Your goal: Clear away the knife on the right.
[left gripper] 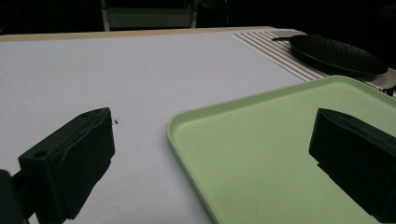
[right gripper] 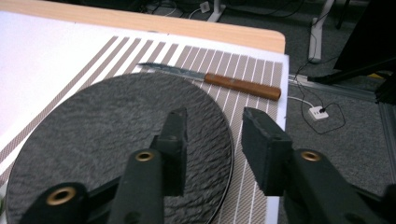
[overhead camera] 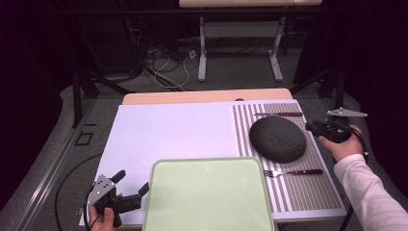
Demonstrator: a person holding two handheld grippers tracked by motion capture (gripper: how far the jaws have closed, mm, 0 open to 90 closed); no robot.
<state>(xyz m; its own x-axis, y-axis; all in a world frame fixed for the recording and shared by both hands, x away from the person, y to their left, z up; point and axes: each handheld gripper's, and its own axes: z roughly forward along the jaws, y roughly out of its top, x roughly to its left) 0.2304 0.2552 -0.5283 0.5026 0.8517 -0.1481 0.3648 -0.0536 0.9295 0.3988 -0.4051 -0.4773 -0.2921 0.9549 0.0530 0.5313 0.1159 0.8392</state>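
Note:
A dark slate plate (overhead camera: 277, 139) lies on a striped placemat (overhead camera: 308, 192) at the right, with a wooden-handled knife (overhead camera: 279, 114) behind it and a fork (overhead camera: 293, 172) in front. A pale green tray (overhead camera: 207, 192) sits at the near centre. My right gripper (overhead camera: 310, 127) hovers at the plate's right edge; in the right gripper view it (right gripper: 212, 135) stands open, its jaws either side of the plate's (right gripper: 107, 135) rim and not touching it. Beyond it lies the knife (right gripper: 215, 79). My left gripper (overhead camera: 132, 181) is open at the tray's left edge, its (left gripper: 212, 135) jaws straddling the tray's (left gripper: 261, 140) corner.
A white sheet (overhead camera: 168, 134) covers the left of the wooden table (overhead camera: 207, 96). The table's right edge runs just past the placemat. Behind it are cables and table legs (overhead camera: 202, 53) on the floor.

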